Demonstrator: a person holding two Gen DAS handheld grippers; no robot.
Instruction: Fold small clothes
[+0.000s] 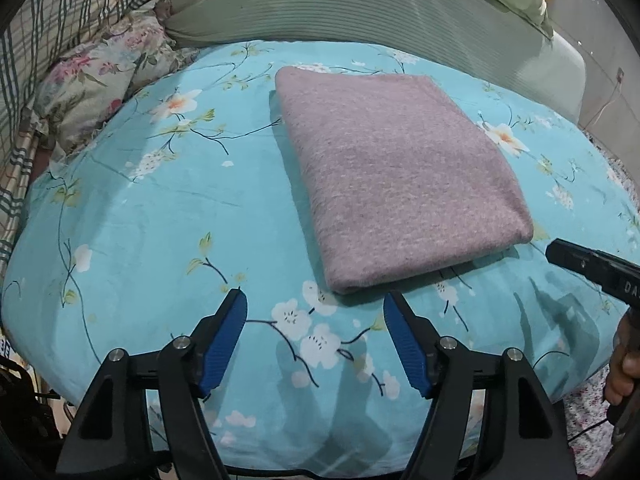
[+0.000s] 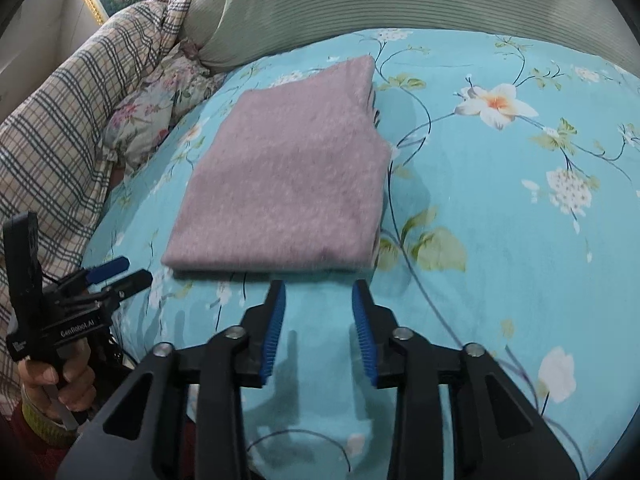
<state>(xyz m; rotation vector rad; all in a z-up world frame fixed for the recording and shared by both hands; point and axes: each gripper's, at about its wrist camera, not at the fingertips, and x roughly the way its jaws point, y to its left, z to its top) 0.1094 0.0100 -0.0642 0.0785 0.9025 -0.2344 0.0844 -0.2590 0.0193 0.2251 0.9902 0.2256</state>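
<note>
One mauve garment point(image 1: 400, 176), folded into a flat rectangle, lies on the blue floral bedsheet point(image 1: 160, 220), just ahead of both grippers and touching neither. Two grippers: left gripper point(image 1: 316, 300) has its jaws spread wide with nothing between them; right gripper point(image 2: 319, 288) is also parted, more narrowly, and empty. Behind the sheet: one green ribbed pillow point(image 1: 340, 4), one floral pillow point(image 1: 92, 80), one plaid blanket point(image 2: 68, 120).

folded cloth point(image 1: 400, 176) on bedsheet point(image 1: 160, 232) | pillows point(image 1: 320, 4) behind | both tools near its front edge
</note>
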